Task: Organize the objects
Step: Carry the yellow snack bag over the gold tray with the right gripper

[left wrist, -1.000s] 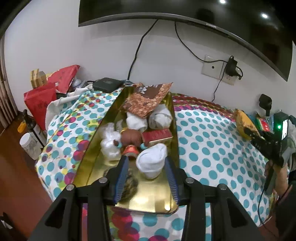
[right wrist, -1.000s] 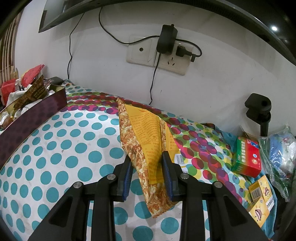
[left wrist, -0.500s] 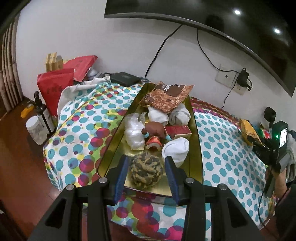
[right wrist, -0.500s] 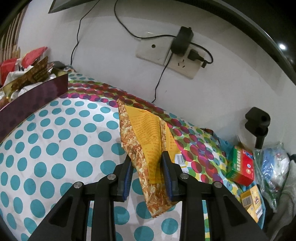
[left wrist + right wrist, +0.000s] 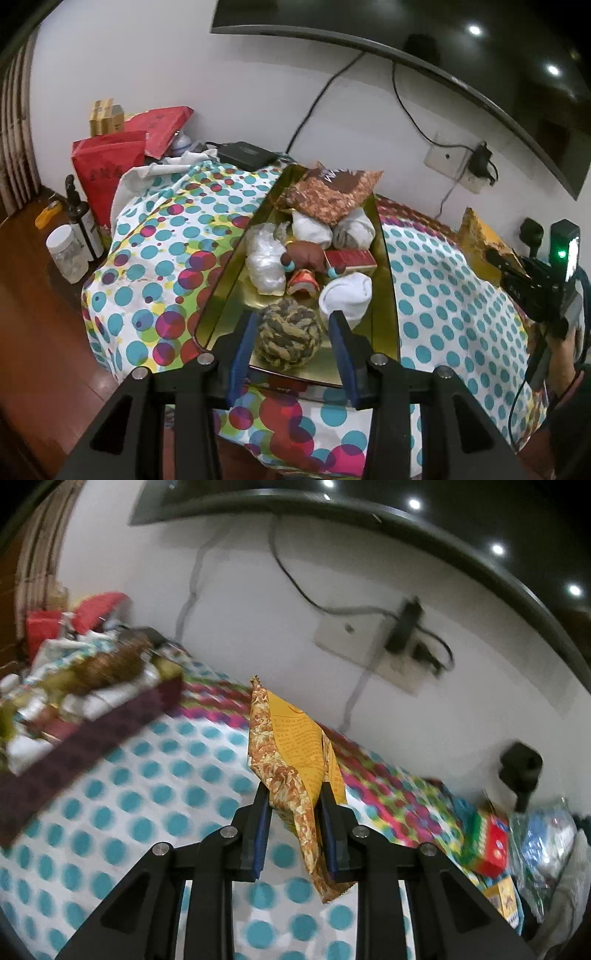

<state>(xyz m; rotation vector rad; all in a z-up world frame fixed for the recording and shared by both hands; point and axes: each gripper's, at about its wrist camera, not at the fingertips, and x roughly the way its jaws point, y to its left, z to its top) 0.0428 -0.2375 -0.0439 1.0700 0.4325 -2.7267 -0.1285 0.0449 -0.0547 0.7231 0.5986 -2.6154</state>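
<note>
A gold tray (image 5: pixel 226 280) with dark outer walls (image 5: pixel 92 734) lies on the polka-dot tablecloth (image 5: pixel 436 295). It holds a braided rope ball (image 5: pixel 289 336), white sock rolls (image 5: pixel 346 295), a brown snack packet (image 5: pixel 334 192), a red box (image 5: pixel 350 258) and other small items. My left gripper (image 5: pixel 290 345) is open and hangs above the tray's near end, its fingers either side of the rope ball, apart from it. My right gripper (image 5: pixel 293 814) is shut on a yellow-orange snack packet (image 5: pixel 291 746) and holds it above the cloth; it also shows in the left wrist view (image 5: pixel 480 240).
A wall socket with a plugged charger (image 5: pixel 402 627) and a TV (image 5: pixel 443 48) are on the back wall. Red bags (image 5: pixel 110 166), a dark bottle (image 5: pixel 79 218) and a jar (image 5: pixel 68 254) stand left of the table. Small boxes (image 5: pixel 487 842) and plastic bags (image 5: pixel 546 849) lie at the right.
My left gripper pulled back and up from the tray, leaving the rope ball lying there. My right gripper lifted the yellow packet off the cloth and swung toward the tray.
</note>
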